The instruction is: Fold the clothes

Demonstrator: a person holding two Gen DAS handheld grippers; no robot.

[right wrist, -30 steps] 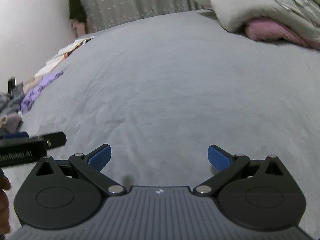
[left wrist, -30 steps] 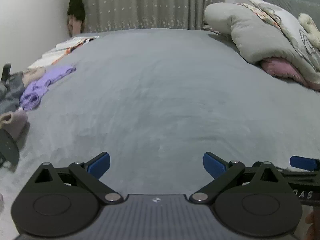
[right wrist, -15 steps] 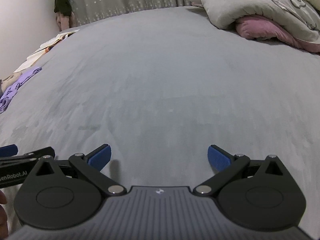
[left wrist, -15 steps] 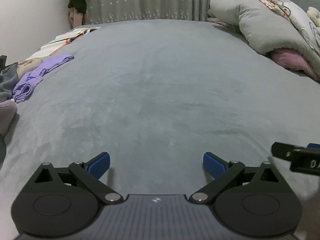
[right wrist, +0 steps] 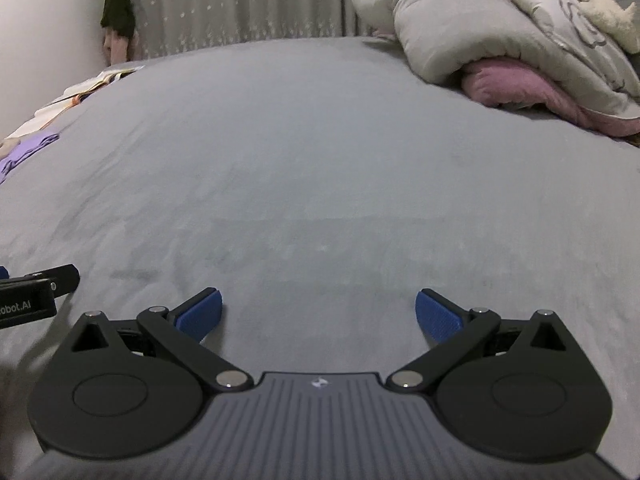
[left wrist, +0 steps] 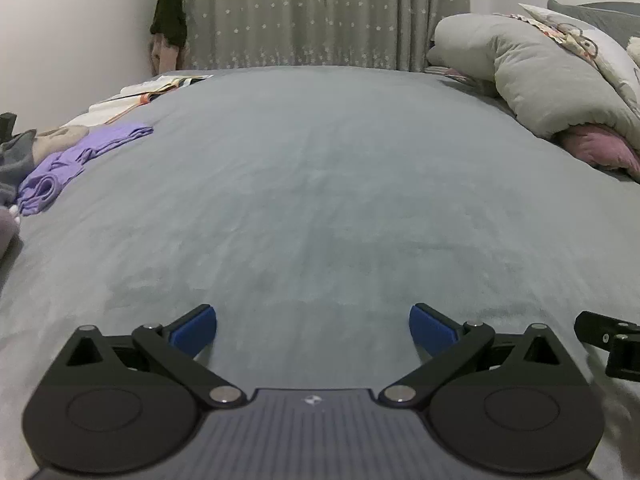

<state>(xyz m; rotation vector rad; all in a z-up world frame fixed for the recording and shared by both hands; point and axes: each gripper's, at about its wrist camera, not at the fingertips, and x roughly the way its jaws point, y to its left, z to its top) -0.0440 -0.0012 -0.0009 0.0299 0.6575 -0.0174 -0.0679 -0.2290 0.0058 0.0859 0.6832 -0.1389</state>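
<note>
My left gripper [left wrist: 313, 330] is open and empty, low over the grey bedspread [left wrist: 320, 184]. My right gripper [right wrist: 319, 316] is open and empty beside it, also over bare bedspread [right wrist: 304, 160]. A purple garment [left wrist: 76, 160] lies crumpled at the bed's left edge, far from both grippers; it also shows in the right wrist view [right wrist: 24, 151]. A white garment with orange trim [left wrist: 140, 96] lies behind it. A grey garment [left wrist: 14, 160] sits at the far left. The right gripper's finger shows at the right edge of the left wrist view [left wrist: 608, 338].
A grey quilt [left wrist: 532, 80] over a pink pillow [left wrist: 600, 146] is piled at the back right. A starred curtain [left wrist: 320, 12] hangs behind the bed. A dark garment [left wrist: 170, 8] hangs in the left corner by the wall.
Both views have tilted up and swung slightly right, so the clothes pile at the left has slid toward the frame edge. Both grippers stay open and empty.
</note>
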